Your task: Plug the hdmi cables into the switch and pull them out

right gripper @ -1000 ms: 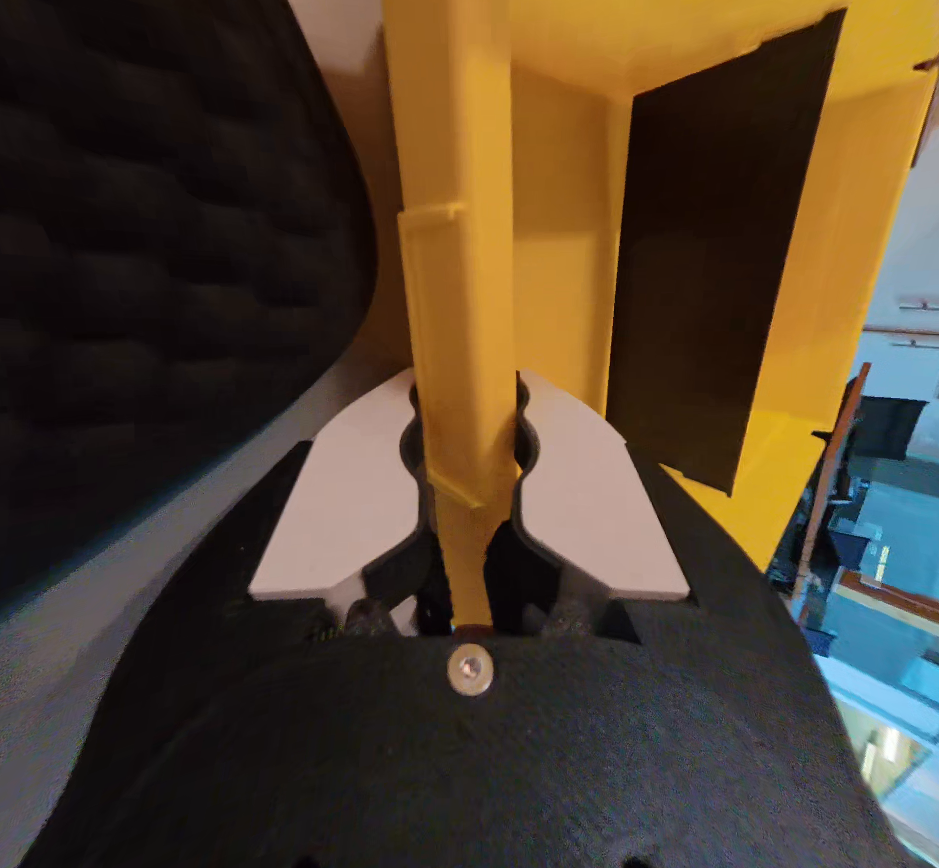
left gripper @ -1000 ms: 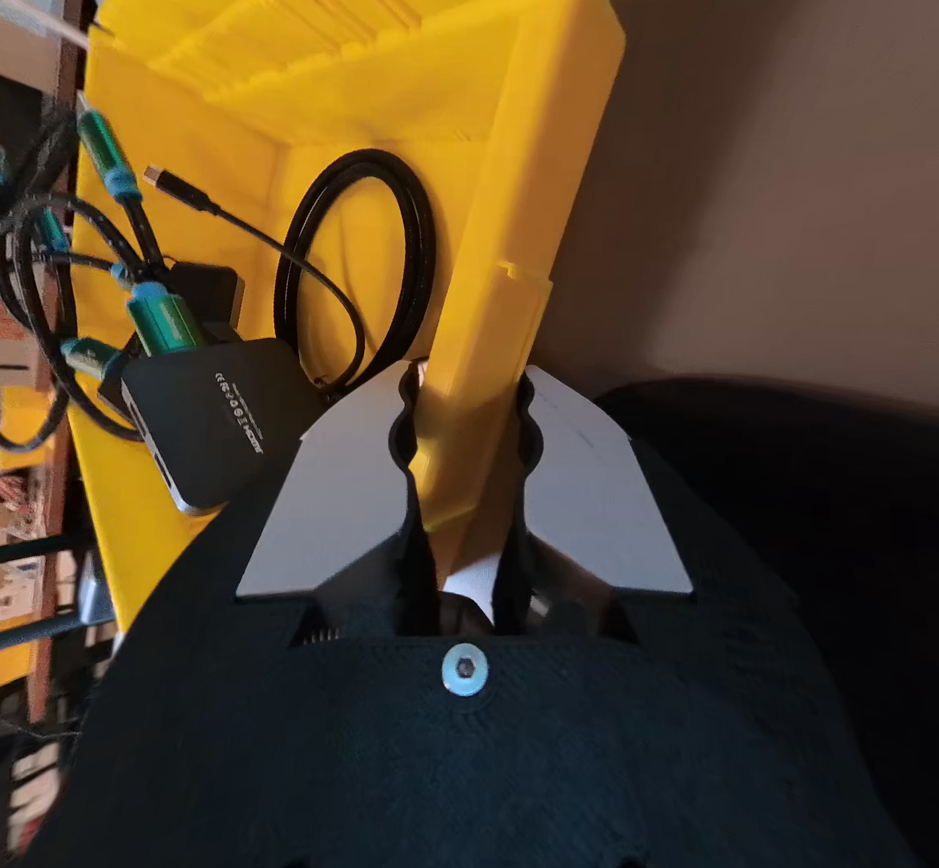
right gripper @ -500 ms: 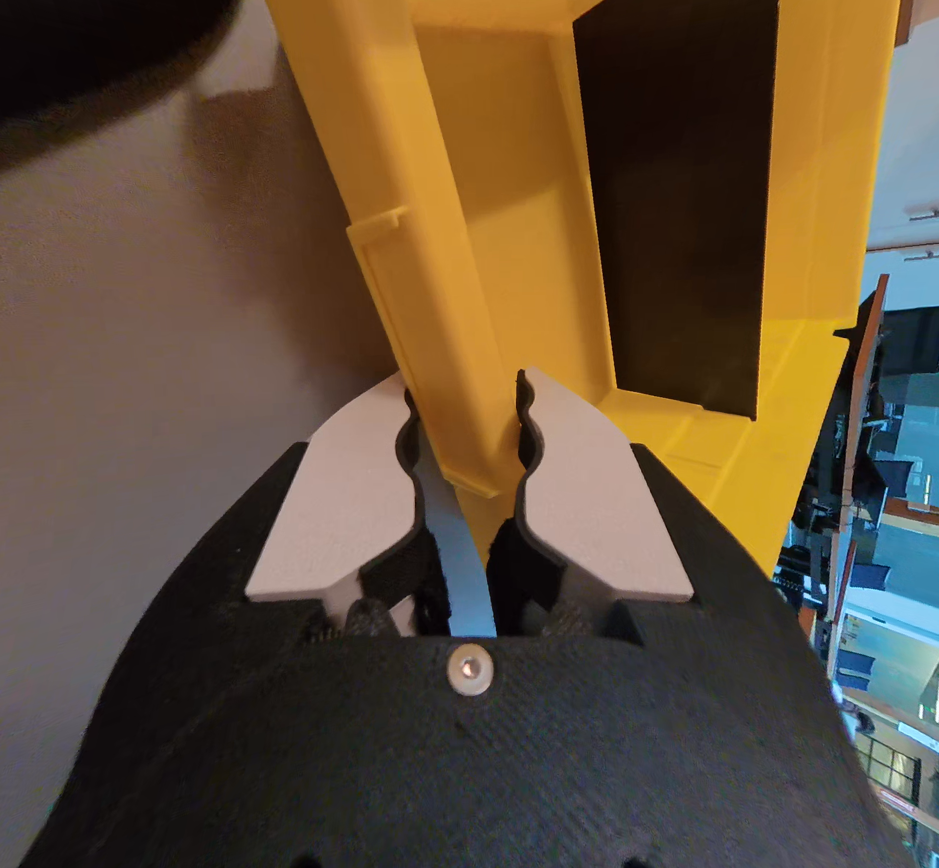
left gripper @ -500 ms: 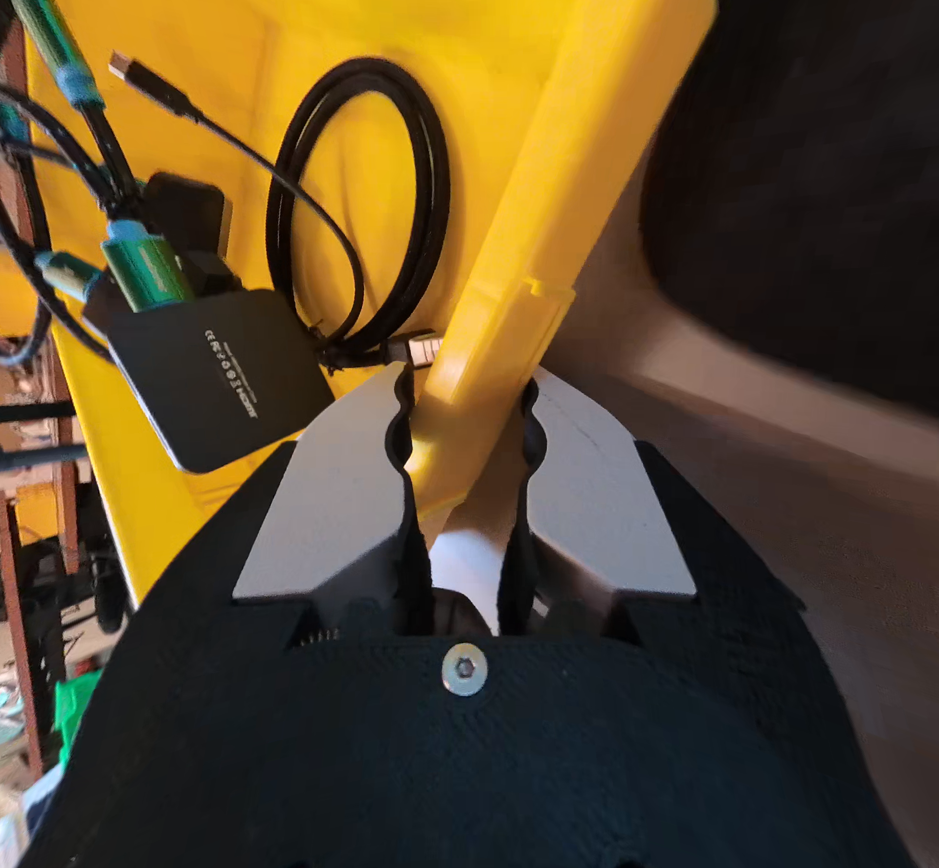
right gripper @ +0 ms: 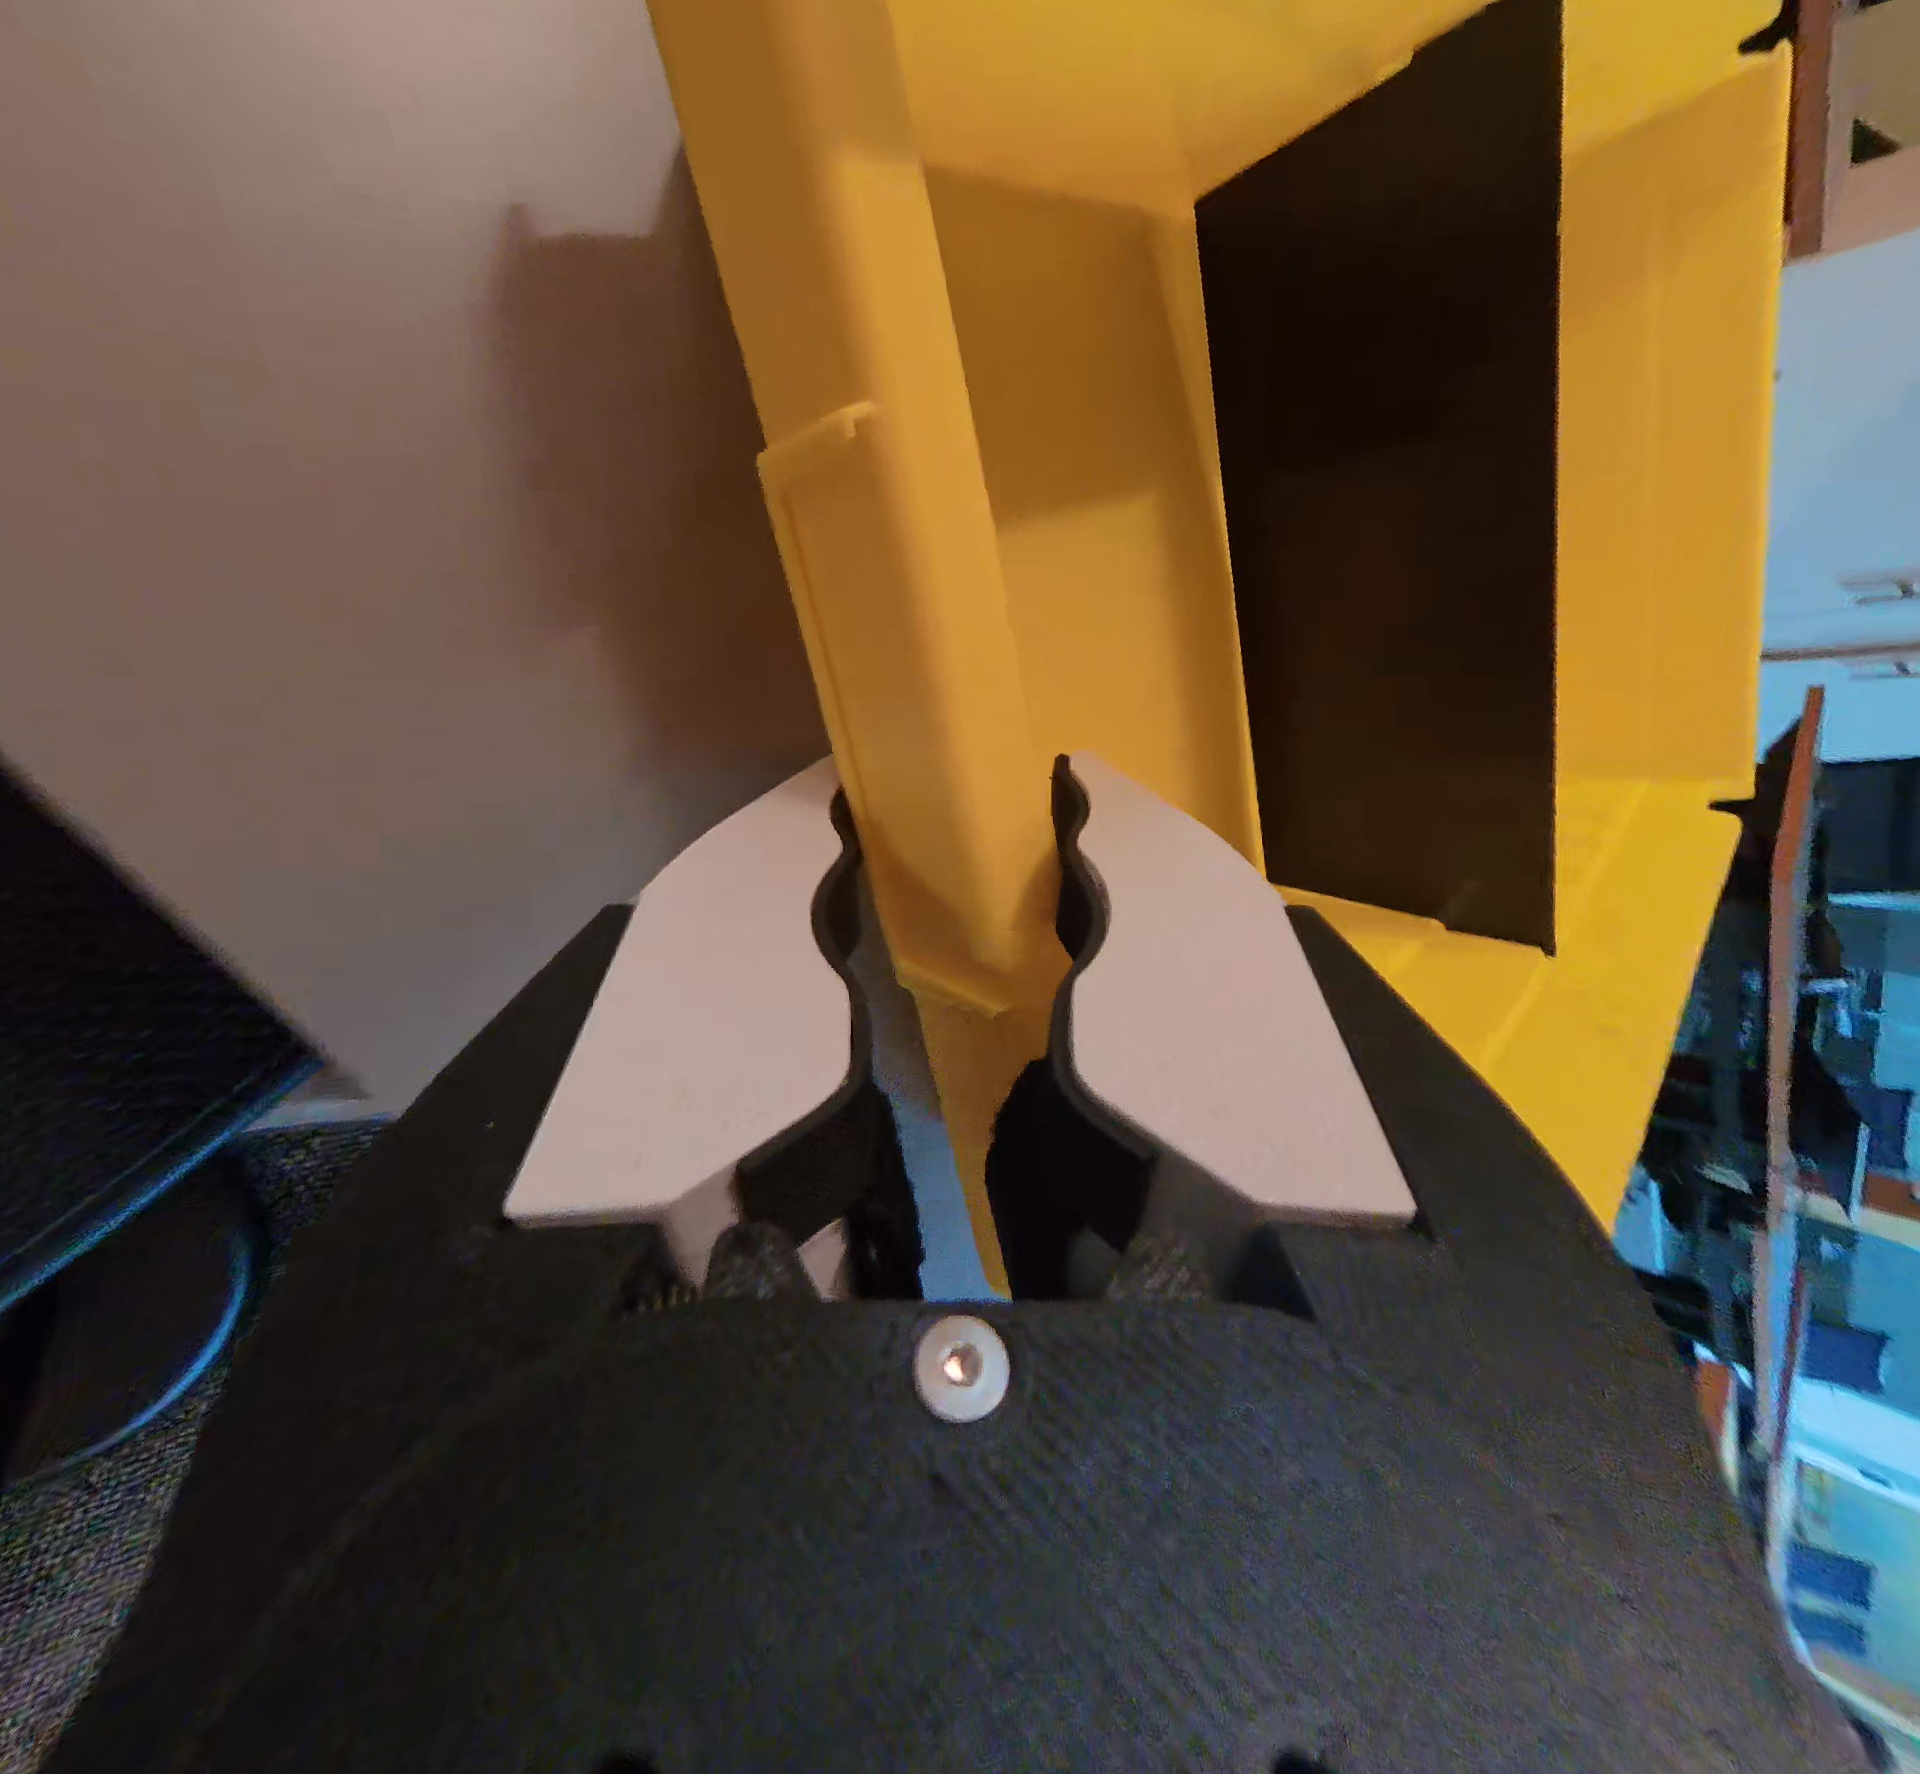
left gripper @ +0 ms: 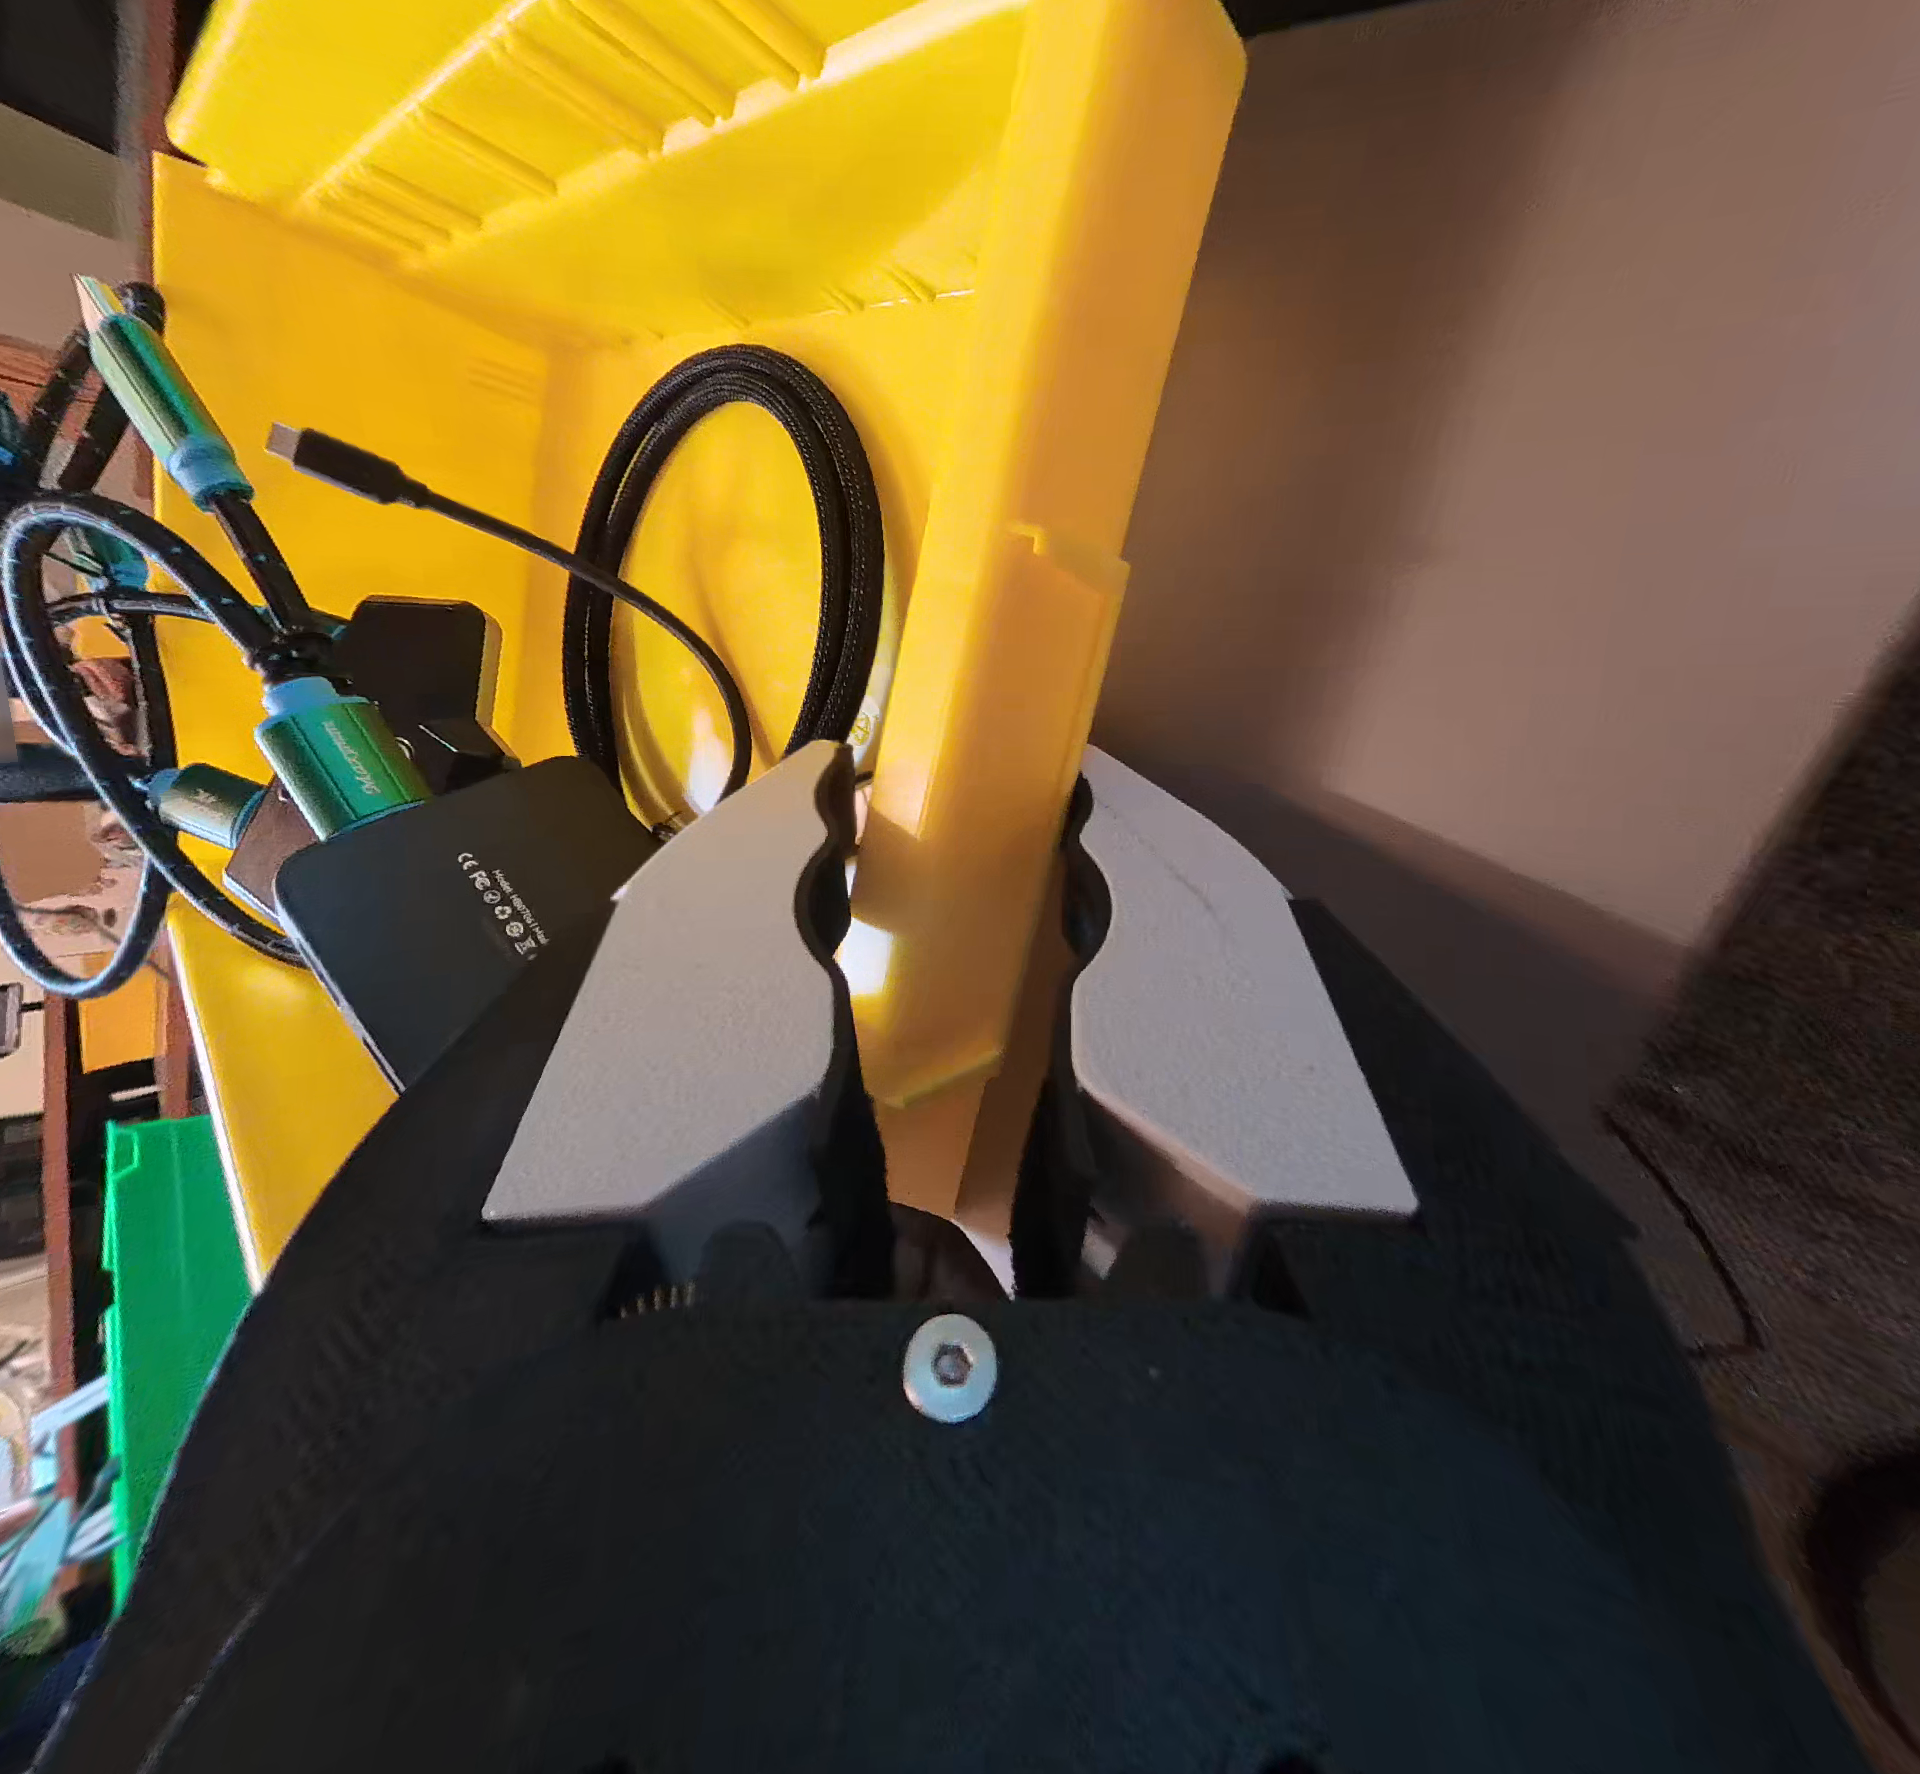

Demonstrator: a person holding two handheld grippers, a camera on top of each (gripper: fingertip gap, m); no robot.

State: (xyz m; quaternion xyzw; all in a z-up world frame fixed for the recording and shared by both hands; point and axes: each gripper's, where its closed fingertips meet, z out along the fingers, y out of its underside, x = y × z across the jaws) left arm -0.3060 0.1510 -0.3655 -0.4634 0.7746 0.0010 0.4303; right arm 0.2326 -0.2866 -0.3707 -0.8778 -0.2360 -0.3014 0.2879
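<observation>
A yellow bin [left gripper: 727,166] is held up in the air by both grippers. My left gripper [left gripper: 956,789] is shut on the bin's right wall [left gripper: 997,737]. Inside lie the black HDMI switch [left gripper: 447,914] with a green-ended HDMI cable [left gripper: 332,768] plugged in, another green plug [left gripper: 156,405] sticking up, a coiled black cable [left gripper: 727,581] and a thin cable with a small plug [left gripper: 322,457]. My right gripper [right gripper: 951,789] is shut on the bin's left wall [right gripper: 883,581]. A black panel [right gripper: 1382,529] lies flat in the bin in that view.
A beige wall [left gripper: 1507,374] is behind the bin. A dark padded object [left gripper: 1787,1049] is at the right, a green bin [left gripper: 166,1257] and shelving at the left. In the right wrist view a black object [right gripper: 104,997] and grey carpet [right gripper: 83,1516] are at lower left, shelving [right gripper: 1818,997] at right.
Both grippers have kept their grip on the bin walls. The bin has swung with them, so the background shifted; the dark padded object moved from the top to the lower side of each view.
</observation>
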